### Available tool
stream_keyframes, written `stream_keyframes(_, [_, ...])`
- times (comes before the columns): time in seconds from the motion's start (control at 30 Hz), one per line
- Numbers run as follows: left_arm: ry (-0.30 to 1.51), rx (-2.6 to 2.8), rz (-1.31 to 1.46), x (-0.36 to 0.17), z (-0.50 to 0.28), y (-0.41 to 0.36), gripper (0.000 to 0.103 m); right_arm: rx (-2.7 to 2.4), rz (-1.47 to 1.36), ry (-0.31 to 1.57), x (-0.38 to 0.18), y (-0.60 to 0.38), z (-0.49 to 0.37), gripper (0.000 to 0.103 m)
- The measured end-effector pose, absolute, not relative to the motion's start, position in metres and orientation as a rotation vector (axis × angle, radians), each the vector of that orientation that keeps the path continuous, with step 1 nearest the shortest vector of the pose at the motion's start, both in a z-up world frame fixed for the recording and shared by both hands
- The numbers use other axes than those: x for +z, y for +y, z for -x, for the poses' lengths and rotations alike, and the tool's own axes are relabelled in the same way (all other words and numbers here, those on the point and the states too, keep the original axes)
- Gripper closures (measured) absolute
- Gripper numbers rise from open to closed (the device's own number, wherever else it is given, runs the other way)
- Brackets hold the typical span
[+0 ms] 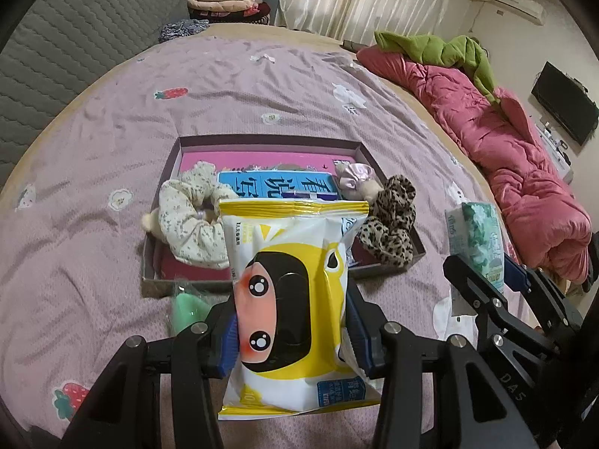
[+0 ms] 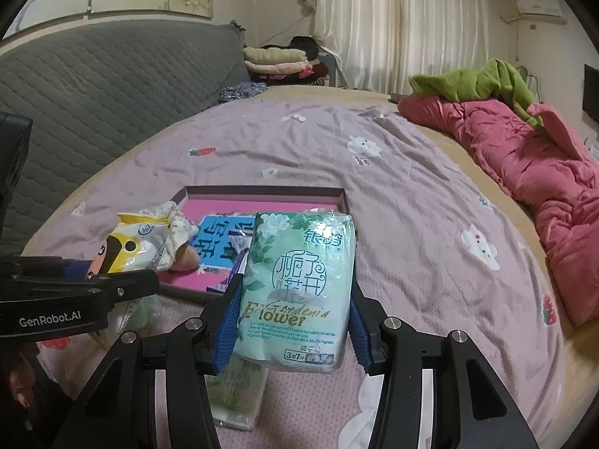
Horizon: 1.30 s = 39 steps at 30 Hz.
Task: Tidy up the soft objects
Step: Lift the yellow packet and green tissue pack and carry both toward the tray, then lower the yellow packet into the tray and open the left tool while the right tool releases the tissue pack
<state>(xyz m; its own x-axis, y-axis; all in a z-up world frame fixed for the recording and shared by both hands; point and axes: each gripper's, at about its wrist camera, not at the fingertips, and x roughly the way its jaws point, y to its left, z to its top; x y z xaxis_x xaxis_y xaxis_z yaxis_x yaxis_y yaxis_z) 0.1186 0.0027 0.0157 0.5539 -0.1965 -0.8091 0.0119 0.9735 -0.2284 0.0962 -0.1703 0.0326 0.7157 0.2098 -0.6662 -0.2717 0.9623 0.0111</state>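
Observation:
My left gripper (image 1: 294, 333) is shut on a yellow and white wet-wipe pack (image 1: 290, 299) with a cartoon face, held above the bed. My right gripper (image 2: 294, 321) is shut on a green tissue pack (image 2: 299, 288) printed with flowers; that pack (image 1: 477, 237) also shows at the right of the left wrist view. Beyond both lies a shallow box (image 1: 262, 142) with a pink floor. In it lie a white floral scrunchie (image 1: 187, 217), a pink scrunchie (image 1: 355, 179), a leopard scrunchie (image 1: 393, 220) and a blue booklet (image 1: 273, 185).
A second green tissue pack (image 2: 239, 393) lies on the purple bedsheet (image 2: 411, 224) under my right gripper. A small green item (image 1: 185, 308) sits beside the box's near edge. A pink quilt (image 2: 543, 172) and green cloth (image 2: 475, 82) fill the right side; folded clothes (image 2: 277, 61) lie at the back.

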Motion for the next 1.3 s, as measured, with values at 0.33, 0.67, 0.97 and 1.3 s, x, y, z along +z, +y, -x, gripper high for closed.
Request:
stream_keyframes(0.33, [0.973, -0.114, 0.213, 0.014, -0.148, 0.004, 0.055, 0.267, 0.104, 0.694, 0.044, -0.166, -0.121, 0.051])
stream_keyframes(0.67, [0.973, -0.111, 0.225, 0.009, -0.173, 0.005, 0.055, 0.272, 0.121, 0.663, 0.054, -0.159, -0.143, 0.051])
stream_keyframes(0.97, [0.994, -0.127, 0.22, 0.003, -0.186, 0.006, 0.055, 0.304, 0.139, 0.661, 0.052, -0.151, -0.159, 0.051])
stream_keyframes(1.3, [1.025, -0.139, 0.207, -0.014, -0.199, -0.002, 0.055, 0.321, 0.146, 0.683, 0.041, -0.147, -0.174, 0.051])
